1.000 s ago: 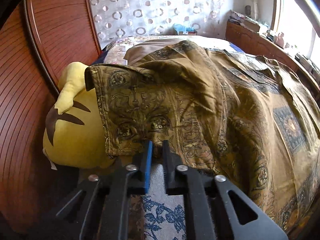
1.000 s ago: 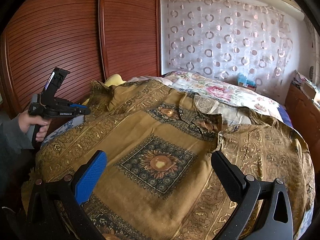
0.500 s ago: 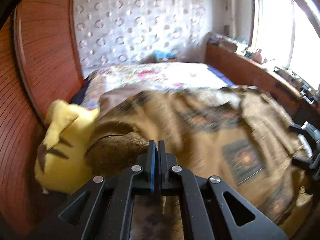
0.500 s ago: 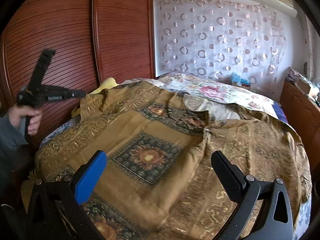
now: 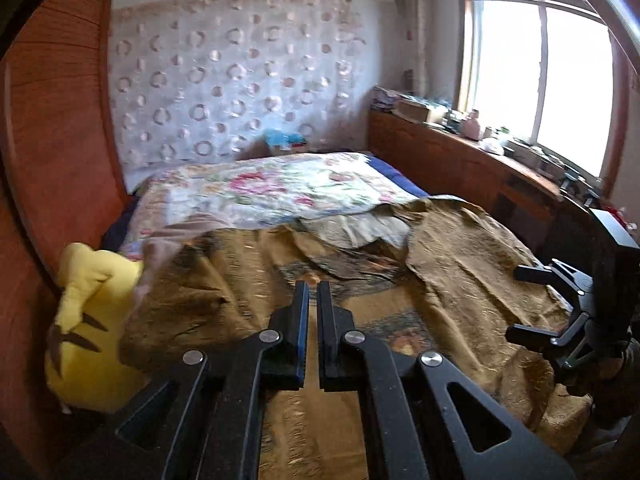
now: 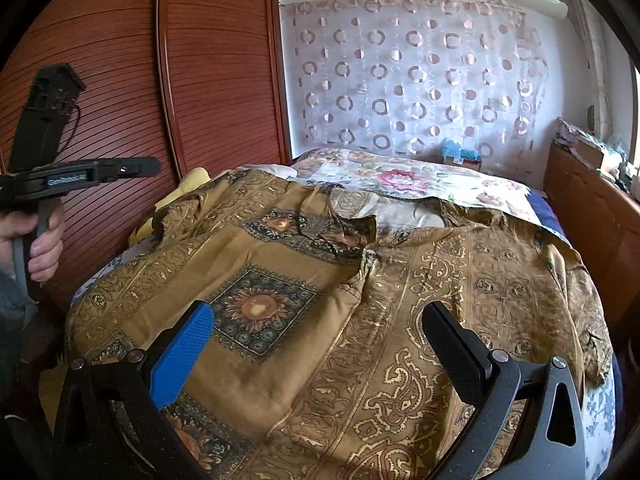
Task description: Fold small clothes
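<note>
1. The gold patterned shirt (image 6: 360,320) lies spread across the bed (image 6: 420,180), its left side partly folded over.
2. The left hand-held gripper (image 5: 313,286) is raised, fingers nearly together, gripping nothing.
3. The right hand-held gripper (image 6: 316,344) hovers with fingers wide apart above the hem.
4. Likely next: pinch the unfolded right side and fold it inward.

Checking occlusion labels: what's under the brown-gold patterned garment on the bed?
Under the brown-gold patterned garment: a floral bedspread at its far edge, a yellow plush toy at the left. The rest underneath is covered.
</note>
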A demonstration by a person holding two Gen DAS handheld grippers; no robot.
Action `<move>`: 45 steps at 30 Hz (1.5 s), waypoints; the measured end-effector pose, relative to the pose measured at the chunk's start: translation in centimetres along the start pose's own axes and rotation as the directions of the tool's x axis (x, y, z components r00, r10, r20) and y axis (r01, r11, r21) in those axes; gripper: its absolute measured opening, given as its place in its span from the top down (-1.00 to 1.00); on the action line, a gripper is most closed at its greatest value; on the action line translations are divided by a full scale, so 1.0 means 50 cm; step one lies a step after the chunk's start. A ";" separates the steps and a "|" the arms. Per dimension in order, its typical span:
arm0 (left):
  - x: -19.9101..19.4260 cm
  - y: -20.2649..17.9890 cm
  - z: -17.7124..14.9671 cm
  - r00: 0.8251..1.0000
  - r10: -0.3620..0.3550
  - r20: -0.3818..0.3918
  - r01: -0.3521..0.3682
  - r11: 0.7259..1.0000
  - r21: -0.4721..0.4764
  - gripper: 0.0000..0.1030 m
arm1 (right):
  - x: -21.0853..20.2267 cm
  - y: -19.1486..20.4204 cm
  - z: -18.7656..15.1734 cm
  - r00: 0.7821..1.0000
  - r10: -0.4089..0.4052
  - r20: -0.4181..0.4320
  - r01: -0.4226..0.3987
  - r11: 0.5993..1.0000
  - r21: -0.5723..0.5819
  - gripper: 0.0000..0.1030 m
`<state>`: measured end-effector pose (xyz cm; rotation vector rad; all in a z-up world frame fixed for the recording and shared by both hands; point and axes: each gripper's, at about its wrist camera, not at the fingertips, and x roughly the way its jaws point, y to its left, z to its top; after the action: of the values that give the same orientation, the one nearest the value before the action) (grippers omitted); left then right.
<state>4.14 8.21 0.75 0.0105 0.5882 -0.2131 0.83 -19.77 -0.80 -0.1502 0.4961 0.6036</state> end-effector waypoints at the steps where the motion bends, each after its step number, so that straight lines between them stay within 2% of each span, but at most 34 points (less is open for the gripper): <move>1: -0.009 0.009 -0.001 1.000 0.013 0.009 -0.013 1.000 -0.008 0.67 | 0.002 0.005 0.001 1.000 0.001 0.000 -0.001 1.000 -0.003 -1.00; 2: -0.015 0.016 -0.003 1.000 0.021 0.017 -0.021 1.000 -0.014 0.36 | 0.004 0.005 0.004 1.000 0.003 0.000 -0.003 1.000 -0.006 -1.00; 5: -0.034 0.046 -0.011 0.998 0.052 0.036 -0.050 0.998 -0.033 -0.21 | 0.012 0.010 0.017 1.000 0.015 0.004 -0.015 1.000 -0.023 -1.00; 7: -0.040 0.073 -0.018 0.996 0.087 0.029 -0.085 0.995 -0.047 -0.48 | 0.024 0.017 0.030 1.000 0.026 0.007 -0.026 0.999 -0.040 -1.00; 8: -0.044 0.080 -0.021 0.995 0.099 0.029 -0.097 0.994 -0.052 -0.53 | 0.032 0.020 0.038 0.999 0.037 0.006 -0.037 0.998 -0.048 -1.00; 11: -0.061 0.110 -0.035 0.988 0.149 0.027 -0.147 0.987 -0.064 -0.54 | 0.053 0.033 0.056 0.998 0.069 0.004 -0.069 0.994 -0.080 -0.97; 14: -0.081 0.140 -0.051 0.985 0.171 0.035 -0.168 0.982 -0.089 -0.54 | 0.081 0.061 0.085 0.990 0.142 0.003 -0.141 0.981 -0.135 -0.87; 16: -0.094 0.160 -0.064 0.981 0.188 0.041 -0.183 0.976 -0.116 -0.54 | 0.109 0.081 0.111 0.974 0.225 -0.017 -0.225 0.963 -0.151 -0.60; 19: -0.107 0.187 -0.081 0.977 0.207 0.040 -0.200 0.968 -0.149 -0.54 | 0.160 0.123 0.150 0.957 0.288 -0.042 -0.291 0.938 -0.191 -0.37; 24: -0.115 0.219 -0.104 0.971 0.236 0.031 -0.226 0.955 -0.194 -0.54 | 0.259 0.193 0.202 0.924 0.364 -0.119 -0.383 0.888 -0.255 -0.10; 27: -0.119 0.233 -0.114 0.969 0.245 0.029 -0.234 0.950 -0.209 -0.54 | 0.329 0.235 0.212 0.910 0.371 -0.184 -0.411 0.864 -0.292 0.06; 30: -0.119 0.239 -0.122 0.968 0.250 0.023 -0.240 0.947 -0.212 -0.54 | 0.388 0.281 0.213 0.901 0.363 -0.236 -0.427 0.835 -0.347 0.08; 32: -0.119 0.241 -0.126 0.968 0.250 0.020 -0.240 0.947 -0.214 -0.54 | 0.417 0.307 0.212 0.904 0.340 -0.260 -0.421 0.816 -0.395 0.11; 34: -0.118 0.240 -0.128 0.969 0.248 0.014 -0.240 0.947 -0.215 -0.54 | 0.449 0.327 0.212 0.904 0.312 -0.291 -0.417 0.795 -0.441 0.34; 35: -0.119 0.240 -0.129 0.969 0.246 0.014 -0.237 0.947 -0.215 -0.54 | 0.463 0.331 0.222 0.906 0.298 -0.301 -0.411 0.790 -0.455 0.40; 38: -0.122 0.235 -0.130 0.970 0.244 0.017 -0.235 0.949 -0.208 -0.54 | 0.508 0.343 0.218 0.908 0.239 -0.344 -0.387 0.790 -0.476 0.68; 39: -0.123 0.232 -0.130 0.970 0.241 0.019 -0.233 0.951 -0.205 -0.54 | 0.512 0.339 0.220 0.909 0.227 -0.349 -0.382 0.789 -0.482 0.90; 41: -0.119 0.227 -0.129 0.971 0.237 0.022 -0.228 0.954 -0.196 -0.54 | 0.522 0.331 0.220 0.912 0.230 -0.339 -0.376 0.797 -0.472 0.94; 45: -0.110 0.214 -0.125 0.974 0.224 0.021 -0.217 0.959 -0.180 -0.54 | 0.501 0.300 0.241 0.911 0.299 -0.283 -0.395 0.830 -0.394 0.96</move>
<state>-1.56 20.21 -1.96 -0.0997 0.5579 0.0564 14.82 8.49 -2.39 -0.5740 0.5901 1.0690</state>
